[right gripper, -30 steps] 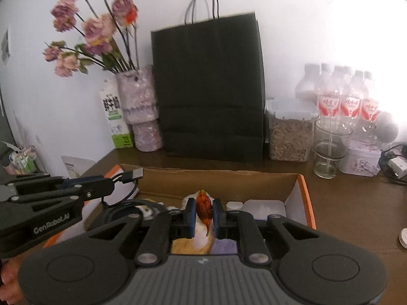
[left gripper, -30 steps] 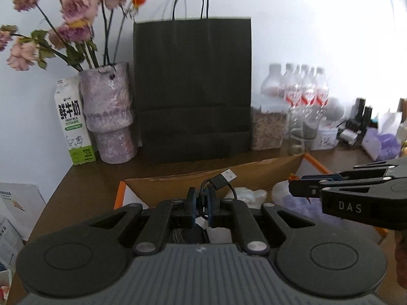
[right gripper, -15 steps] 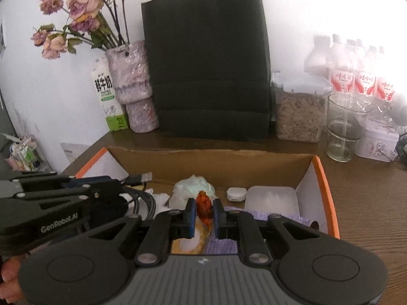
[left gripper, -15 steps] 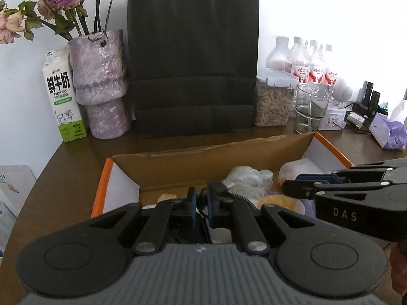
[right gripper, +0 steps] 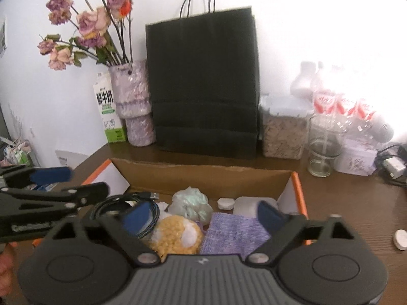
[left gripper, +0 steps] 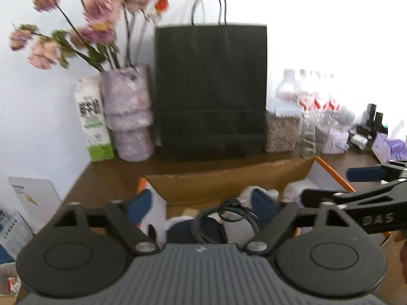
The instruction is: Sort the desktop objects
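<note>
Both grippers stood pinched shut a second ago, the left on a black cable and the right on a small orange-red item; both have just been opening and now stand wide, with nothing pressed between the pads.

Left gripper (left gripper: 201, 204): blue pads spread far apart, above the box (left gripper: 229, 180). The cable (left gripper: 229, 216), formerly raised in its grip with the plug in the air, now lies coiled in the box below and between the fingers, apart from them as far as the blurred left view allows. In the right view the cable (right gripper: 132, 203) sits at the box's left end, plug pointing right.

Right gripper (right gripper: 203, 214): fingers equally wide, over the middle of the box. The orange-red item no longer shows between them. Below the gap lie a yellow plush (right gripper: 178, 233) and a purple cloth (right gripper: 234, 233), side by side and touching; whether the plush is part of the released item cannot be told. Behind them rest a pale green wad (right gripper: 190, 203), a small white case (right gripper: 226, 203) and a white pad (right gripper: 246, 206).

Each gripper appears at the edge of the other's view, jaws parted.
</note>
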### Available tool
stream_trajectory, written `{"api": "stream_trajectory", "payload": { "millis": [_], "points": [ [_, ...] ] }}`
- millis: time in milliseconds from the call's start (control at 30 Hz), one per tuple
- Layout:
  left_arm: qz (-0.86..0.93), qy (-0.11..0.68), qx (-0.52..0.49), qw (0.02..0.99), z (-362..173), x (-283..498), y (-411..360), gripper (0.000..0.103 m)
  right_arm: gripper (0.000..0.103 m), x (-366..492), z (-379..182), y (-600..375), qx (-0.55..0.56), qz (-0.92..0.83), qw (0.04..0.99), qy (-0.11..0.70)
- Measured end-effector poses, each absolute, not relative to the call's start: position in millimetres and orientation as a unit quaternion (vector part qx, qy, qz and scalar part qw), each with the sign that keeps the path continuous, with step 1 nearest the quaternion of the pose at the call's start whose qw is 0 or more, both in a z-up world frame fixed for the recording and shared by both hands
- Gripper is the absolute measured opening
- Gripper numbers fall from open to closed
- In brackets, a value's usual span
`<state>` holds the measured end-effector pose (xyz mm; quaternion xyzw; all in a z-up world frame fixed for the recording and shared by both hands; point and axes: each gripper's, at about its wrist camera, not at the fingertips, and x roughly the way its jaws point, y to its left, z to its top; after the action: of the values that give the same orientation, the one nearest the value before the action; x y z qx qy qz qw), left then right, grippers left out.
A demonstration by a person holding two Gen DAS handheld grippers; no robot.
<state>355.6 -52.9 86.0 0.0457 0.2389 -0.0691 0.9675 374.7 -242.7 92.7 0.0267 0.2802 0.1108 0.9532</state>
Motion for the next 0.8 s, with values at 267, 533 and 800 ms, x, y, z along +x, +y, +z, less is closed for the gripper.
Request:
{"api": "stream_trajectory", "payload": {
  "millis": [267,533,800],
  "points": [
    [-0.05,0.21,0.008,0.976,107,302,-29,0.103,0.103,323,113,-252,0.03,0.107,0.959,0.259],
    [-0.063,0.208,0.001,0.976,110,245,-23,0.103,0.103,257,121,-258,0.03,0.111,0.962,0.248],
    [-0.07,0.219,-0.006,0.973,95,196,-24,0.103,0.103,200,115,-263,0.039,0.103,0.963,0.246]
  ]
}}
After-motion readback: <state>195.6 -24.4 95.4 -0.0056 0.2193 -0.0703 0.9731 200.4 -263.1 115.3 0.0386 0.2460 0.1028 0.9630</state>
